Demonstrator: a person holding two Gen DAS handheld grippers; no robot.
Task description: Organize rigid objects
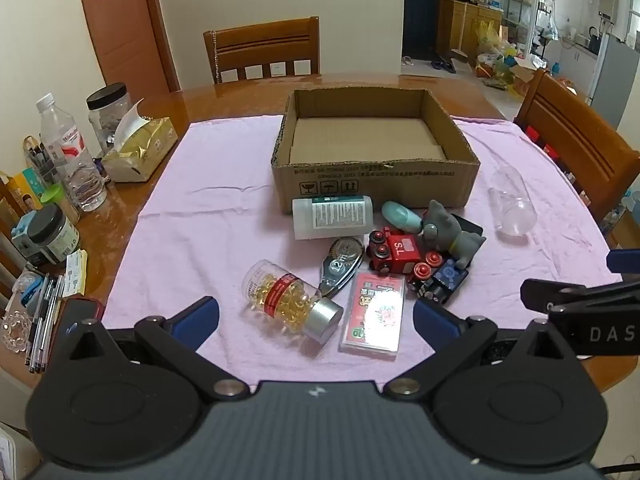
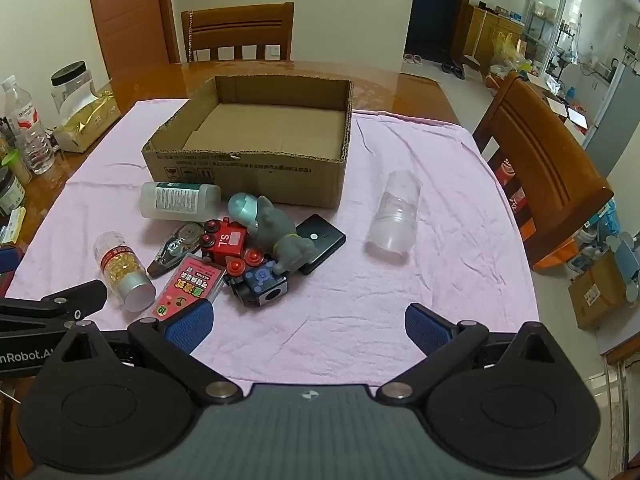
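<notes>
**Both tongs wide over the pile, box empty**

Left tongs [image 1: 316, 316] tilt steeply down over the near edge of the cloth, blue pads spread wide, nothing between them. Right tongs [image 2: 308, 322] hang beside them to the right in the same pose, also wide and empty; each shows at the edge of the other's view.

Count, all loose on the cloth, just near of the box:
- one capsule bottle [image 1: 290, 300] on its side, silver cap toward the viewer
- one white bottle [image 1: 332, 216], lying against the box front
- one correction-tape dispenser [image 1: 340, 266]
- one pink card case [image 1: 374, 314], flat
- one red toy engine [image 1: 398, 250] and one blue toy car [image 1: 444, 280], touching
- one grey plush figure [image 1: 452, 236] leaning on the toys
- one black flat device [image 2: 320, 242] under the plush
- one clear plastic cup [image 2: 394, 210] on its side, well apart to the right

One cardboard box [image 1: 376, 178], open-topped, sits at the far middle.

Pink cloth [image 1: 192, 220] covers a glossy wooden bench [image 1: 224, 96]. Left edge cluttered: water bottle [image 1: 70, 152], jars, tissue pack [image 1: 140, 148], pens. Two wooden chairs, far [image 1: 262, 50] and right. Doorway and kitchen clutter beyond.
</notes>
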